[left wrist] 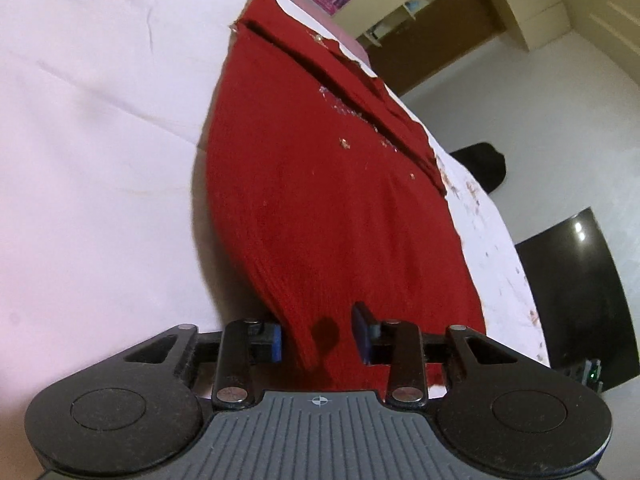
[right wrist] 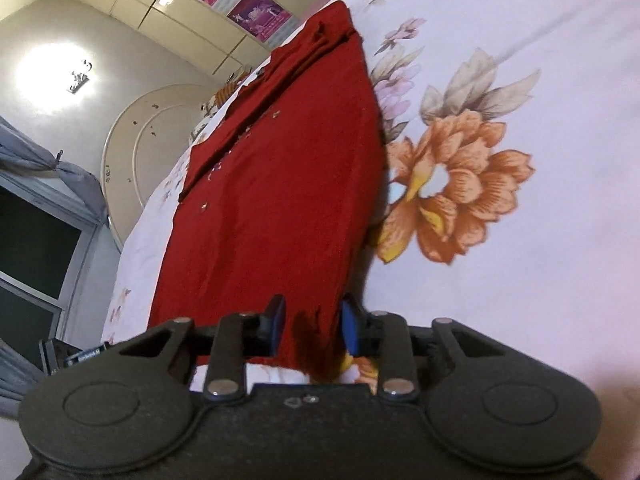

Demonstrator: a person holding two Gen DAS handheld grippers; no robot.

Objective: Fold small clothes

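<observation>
A small red knit sweater point(left wrist: 320, 184) with sequin specks lies spread on the white floral bed sheet point(left wrist: 100, 160); it also shows in the right wrist view point(right wrist: 280, 184). Its far part is folded over along a long crease. My left gripper point(left wrist: 320, 334) has its blue-padded jaws apart, with the near hem of the sweater between them. My right gripper point(right wrist: 312, 326) also has its jaws apart around the other near corner of the hem. Neither gripper is closed on the cloth.
The bed sheet point(right wrist: 520, 280) bears a large orange flower print point(right wrist: 452, 184) right of the sweater. The bed's edge drops to a pale floor point(left wrist: 560, 92). A black object point(left wrist: 484, 164) and a dark glossy panel point(left wrist: 576, 288) lie beyond the edge. A window point(right wrist: 36, 264) stands at left.
</observation>
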